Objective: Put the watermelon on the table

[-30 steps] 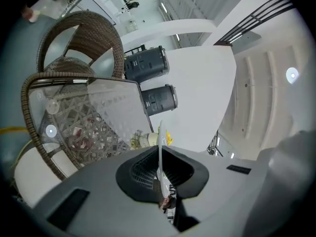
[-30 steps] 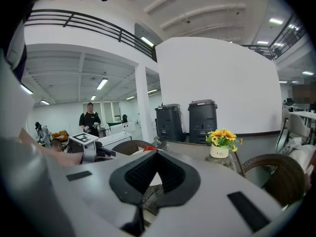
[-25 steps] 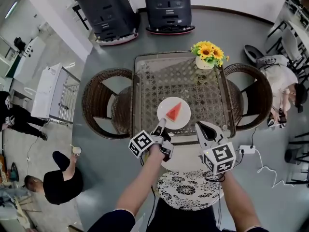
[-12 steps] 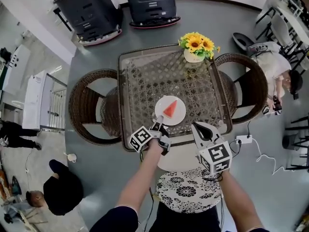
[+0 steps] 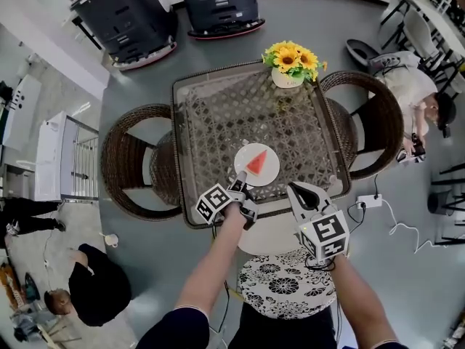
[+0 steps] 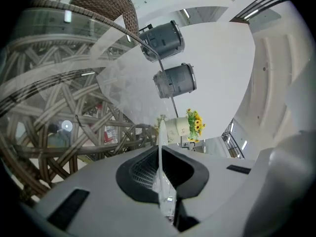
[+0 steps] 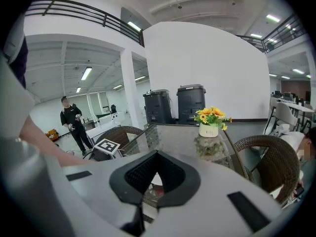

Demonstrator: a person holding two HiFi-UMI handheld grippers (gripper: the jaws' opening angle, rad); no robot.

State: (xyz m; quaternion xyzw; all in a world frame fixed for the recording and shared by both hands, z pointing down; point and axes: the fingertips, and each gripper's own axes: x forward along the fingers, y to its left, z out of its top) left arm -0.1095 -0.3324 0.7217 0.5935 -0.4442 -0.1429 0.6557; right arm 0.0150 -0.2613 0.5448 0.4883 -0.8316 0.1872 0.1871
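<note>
A red wedge of watermelon (image 5: 256,163) lies on a round white plate (image 5: 269,174) over the near part of the glass-topped wicker table (image 5: 218,122). I cannot tell whether the plate rests on the glass. My left gripper (image 5: 239,181) is shut on the plate's near left rim. In the left gripper view that rim (image 6: 161,132) shows as a thin white edge pinched in the left gripper (image 6: 160,168). My right gripper (image 5: 296,192) hangs shut and empty at the table's front edge, just right of the plate. In the right gripper view, the plate (image 7: 154,179) shows past the right gripper (image 7: 157,154).
A pot of sunflowers (image 5: 290,64) stands at the table's far edge. Wicker chairs flank the table on the left (image 5: 134,162) and right (image 5: 370,126). Two dark machines (image 5: 218,2) stand beyond. People are at the left (image 5: 91,286) and right (image 5: 418,97).
My left gripper has sunk toward the glass top with the plate and watermelon. The right gripper has dropped a little beside it. Neither grip has changed.
</note>
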